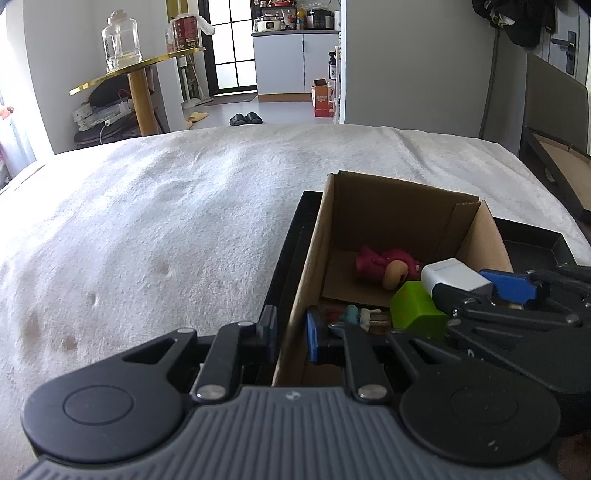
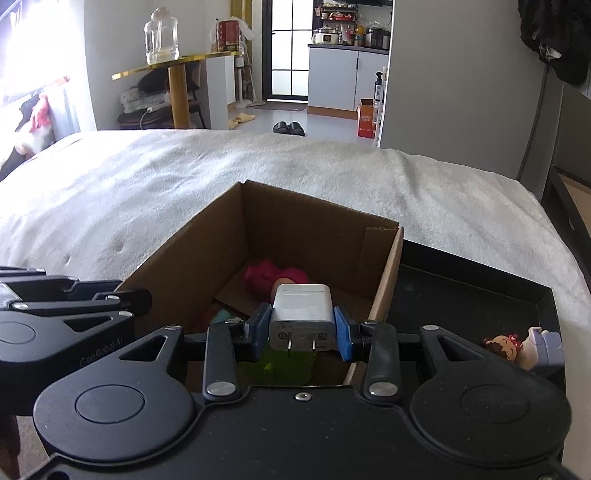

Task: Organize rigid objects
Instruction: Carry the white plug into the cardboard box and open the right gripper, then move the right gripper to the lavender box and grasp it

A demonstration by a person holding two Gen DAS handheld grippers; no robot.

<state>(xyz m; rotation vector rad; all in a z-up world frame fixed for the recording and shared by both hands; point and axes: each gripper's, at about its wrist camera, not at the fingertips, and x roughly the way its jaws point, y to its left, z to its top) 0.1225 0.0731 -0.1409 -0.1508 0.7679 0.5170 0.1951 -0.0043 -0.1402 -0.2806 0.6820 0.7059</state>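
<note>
1. The near wall of the cardboard box (image 1: 295, 295) is being clamped by the left gripper (image 1: 291, 332) jaws.
2. A white charger (image 2: 301, 314) is being gripped between the right gripper (image 2: 300, 334) jaws above the box.
3. A pink toy (image 1: 384, 264) is lying in the box at 12 o'clock from the charger.

A glass jar (image 2: 161, 37) and red tin (image 2: 227, 36) stand on a gold-edged side table (image 2: 177, 61).

The cardboard box (image 2: 229, 236) stands in the tray (image 2: 480, 295) on the bed (image 2: 332, 177).
</note>
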